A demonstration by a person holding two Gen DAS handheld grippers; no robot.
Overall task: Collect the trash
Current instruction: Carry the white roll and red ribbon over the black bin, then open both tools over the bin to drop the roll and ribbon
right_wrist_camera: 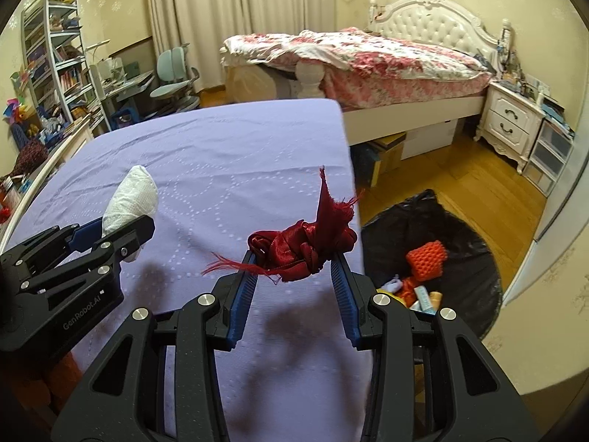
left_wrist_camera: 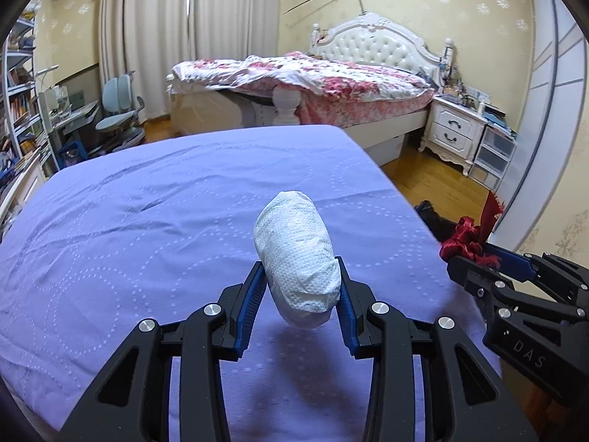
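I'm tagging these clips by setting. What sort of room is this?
A lived-in bedroom: a bed with a tufted headboard, a white nightstand, and a desk chair by bookshelves.

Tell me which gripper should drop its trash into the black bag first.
Right, probably. The right gripper holds the red ribbon at the purple table's right edge, beside the open black trash bag on the floor. The left gripper holds the white tissue wad over mid-table, farther away.

Lavender cloth (left_wrist_camera: 165, 221) covers near table. Far behind, bed (left_wrist_camera: 331, 84) with pink floral quilt, white tufted headboard (left_wrist_camera: 375, 42). White nightstand (left_wrist_camera: 454, 130) at right. Bookshelf (right_wrist_camera: 55, 55), pale blue chair (left_wrist_camera: 119, 110) at far left. Wooden floor (right_wrist_camera: 460, 176).
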